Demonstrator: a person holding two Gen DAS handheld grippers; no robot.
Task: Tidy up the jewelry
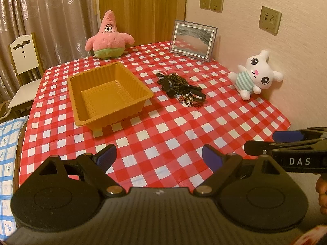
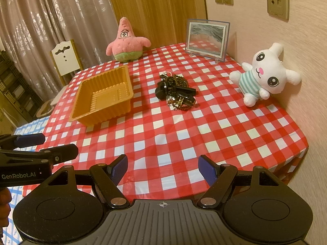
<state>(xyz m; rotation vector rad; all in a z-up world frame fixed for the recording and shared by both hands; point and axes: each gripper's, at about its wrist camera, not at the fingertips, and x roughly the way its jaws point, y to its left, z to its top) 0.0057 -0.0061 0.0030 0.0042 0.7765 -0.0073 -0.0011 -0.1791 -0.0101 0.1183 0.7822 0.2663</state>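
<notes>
A dark heap of jewelry [image 1: 180,87] [image 2: 176,91], with beaded strands, black pieces and a few shiny bits, lies on the red-and-white checked tablecloth [image 1: 163,134] [image 2: 173,134]. To its left stands an empty gold plastic tray [image 1: 108,96] [image 2: 104,98] with ribbed walls. My left gripper [image 1: 161,156] hovers open over the table's near edge, well short of both. My right gripper [image 2: 163,169] is open too, nothing between its blue pads [image 2: 207,169]. Each gripper shows side-on in the other's view, the right gripper [image 1: 263,143] and the left gripper [image 2: 59,146], both with their blue-padded fingers spread apart.
A pink star plush [image 1: 108,38] [image 2: 126,42] sits at the table's far edge, a framed picture [image 1: 193,38] [image 2: 206,38] stands at the back right, and a white bunny plush [image 1: 255,75] [image 2: 265,75] leans on the wall. A white chair [image 1: 24,61] stands left of the table.
</notes>
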